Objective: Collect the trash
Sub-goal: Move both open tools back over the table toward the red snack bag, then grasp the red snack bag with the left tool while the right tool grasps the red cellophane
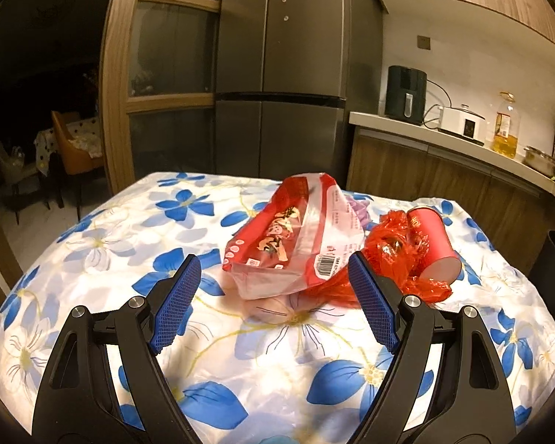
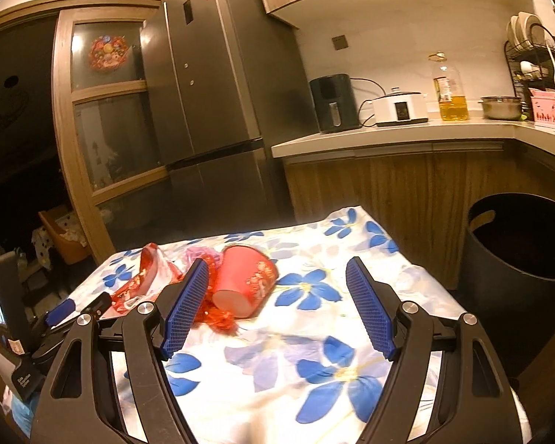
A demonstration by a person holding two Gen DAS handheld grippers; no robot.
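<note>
Red cup (image 2: 246,284) on its side, crumpled red wrap (image 1: 392,259) at its 9 o'clock; both grippers' fingers (image 1: 175,303) apart, empty.

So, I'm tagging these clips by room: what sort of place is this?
A home kitchen, most likely. A tall grey refrigerator stands beside a countertop carrying an air fryer, a rice cooker and a bottle of cooking oil, with a dish rack at the far end.

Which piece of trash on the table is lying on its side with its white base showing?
The red paper cup, tipped over beside the crumpled red plastic wrap. The flat snack bag has no base.
</note>
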